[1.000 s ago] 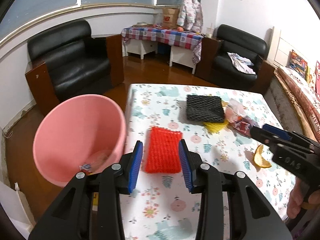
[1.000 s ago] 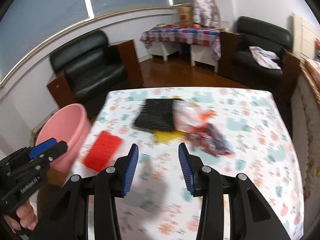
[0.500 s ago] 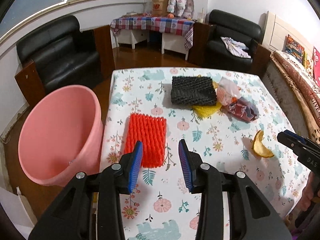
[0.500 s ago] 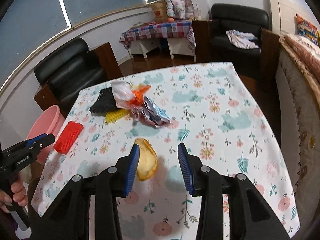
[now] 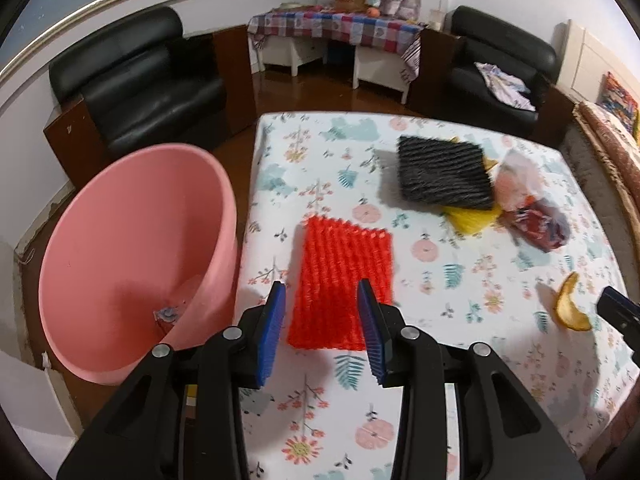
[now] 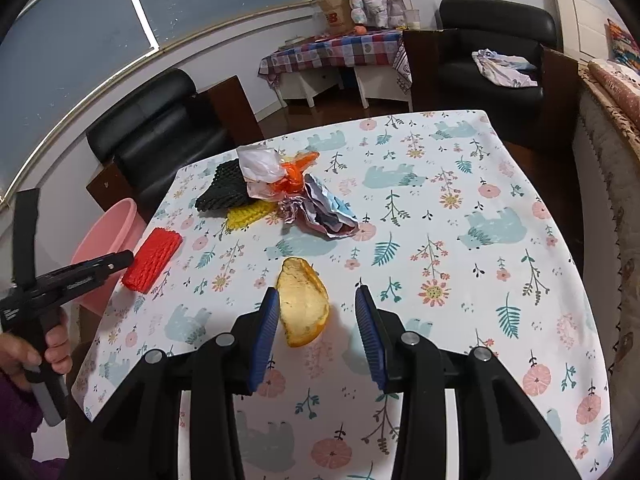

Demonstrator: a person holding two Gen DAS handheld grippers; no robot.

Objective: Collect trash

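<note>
Your left gripper has its jaws open around the ribbed red foam net beside the pink bin; your right gripper jaws gape around curled orange peel, untouched.

In the left wrist view the right gripper is cut off by the right edge, so only its dark tip shows and its jaws cannot be read there. The yellow foam net is mostly hidden under the black foam net, and the small scrap in the pink bin is too small to identify. In the right wrist view the hand is cropped by the left edge.
</note>
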